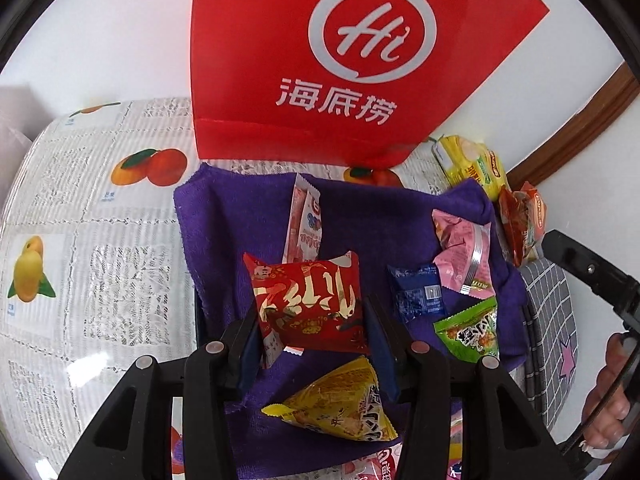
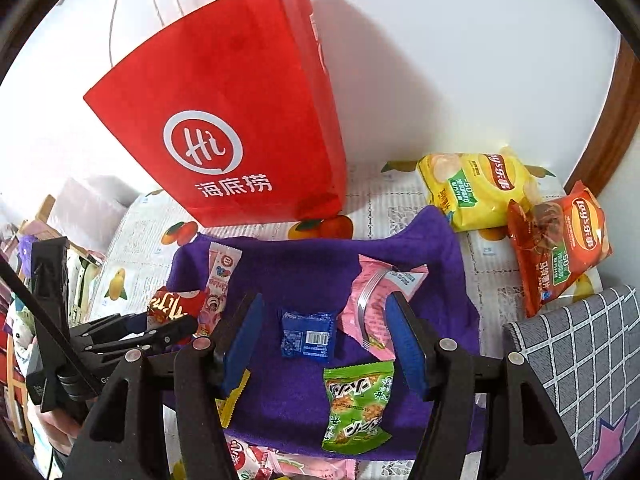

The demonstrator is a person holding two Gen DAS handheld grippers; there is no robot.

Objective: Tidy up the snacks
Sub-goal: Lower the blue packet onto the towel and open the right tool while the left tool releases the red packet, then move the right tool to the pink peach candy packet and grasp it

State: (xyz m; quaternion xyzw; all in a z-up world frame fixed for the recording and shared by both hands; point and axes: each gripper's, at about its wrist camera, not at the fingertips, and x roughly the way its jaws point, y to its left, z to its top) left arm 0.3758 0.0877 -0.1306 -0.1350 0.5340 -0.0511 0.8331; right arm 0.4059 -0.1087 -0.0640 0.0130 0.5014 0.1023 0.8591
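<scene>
The left gripper [image 1: 310, 316] was clamped on the red snack packet [image 1: 308, 304], its pads pressing both side edges, probably so the packet could be carried to the red paper bag [image 1: 320, 60] standing at the table's back edge. The right gripper [image 2: 320, 340] hovered with its jaws apart and nothing held, above the blue packet [image 2: 307, 338] near the middle of the purple towel [image 2: 300, 264]. The towel seemed to serve as a sorting area: a pink packet [image 2: 376, 300], a green packet [image 2: 354, 404] and a long pink stick packet [image 2: 218, 284] lay scattered on it. Two crisp bags [image 2: 480, 188] sat near the table's back right corner, clear of the route. The bag's height looked the main obstacle.
</scene>
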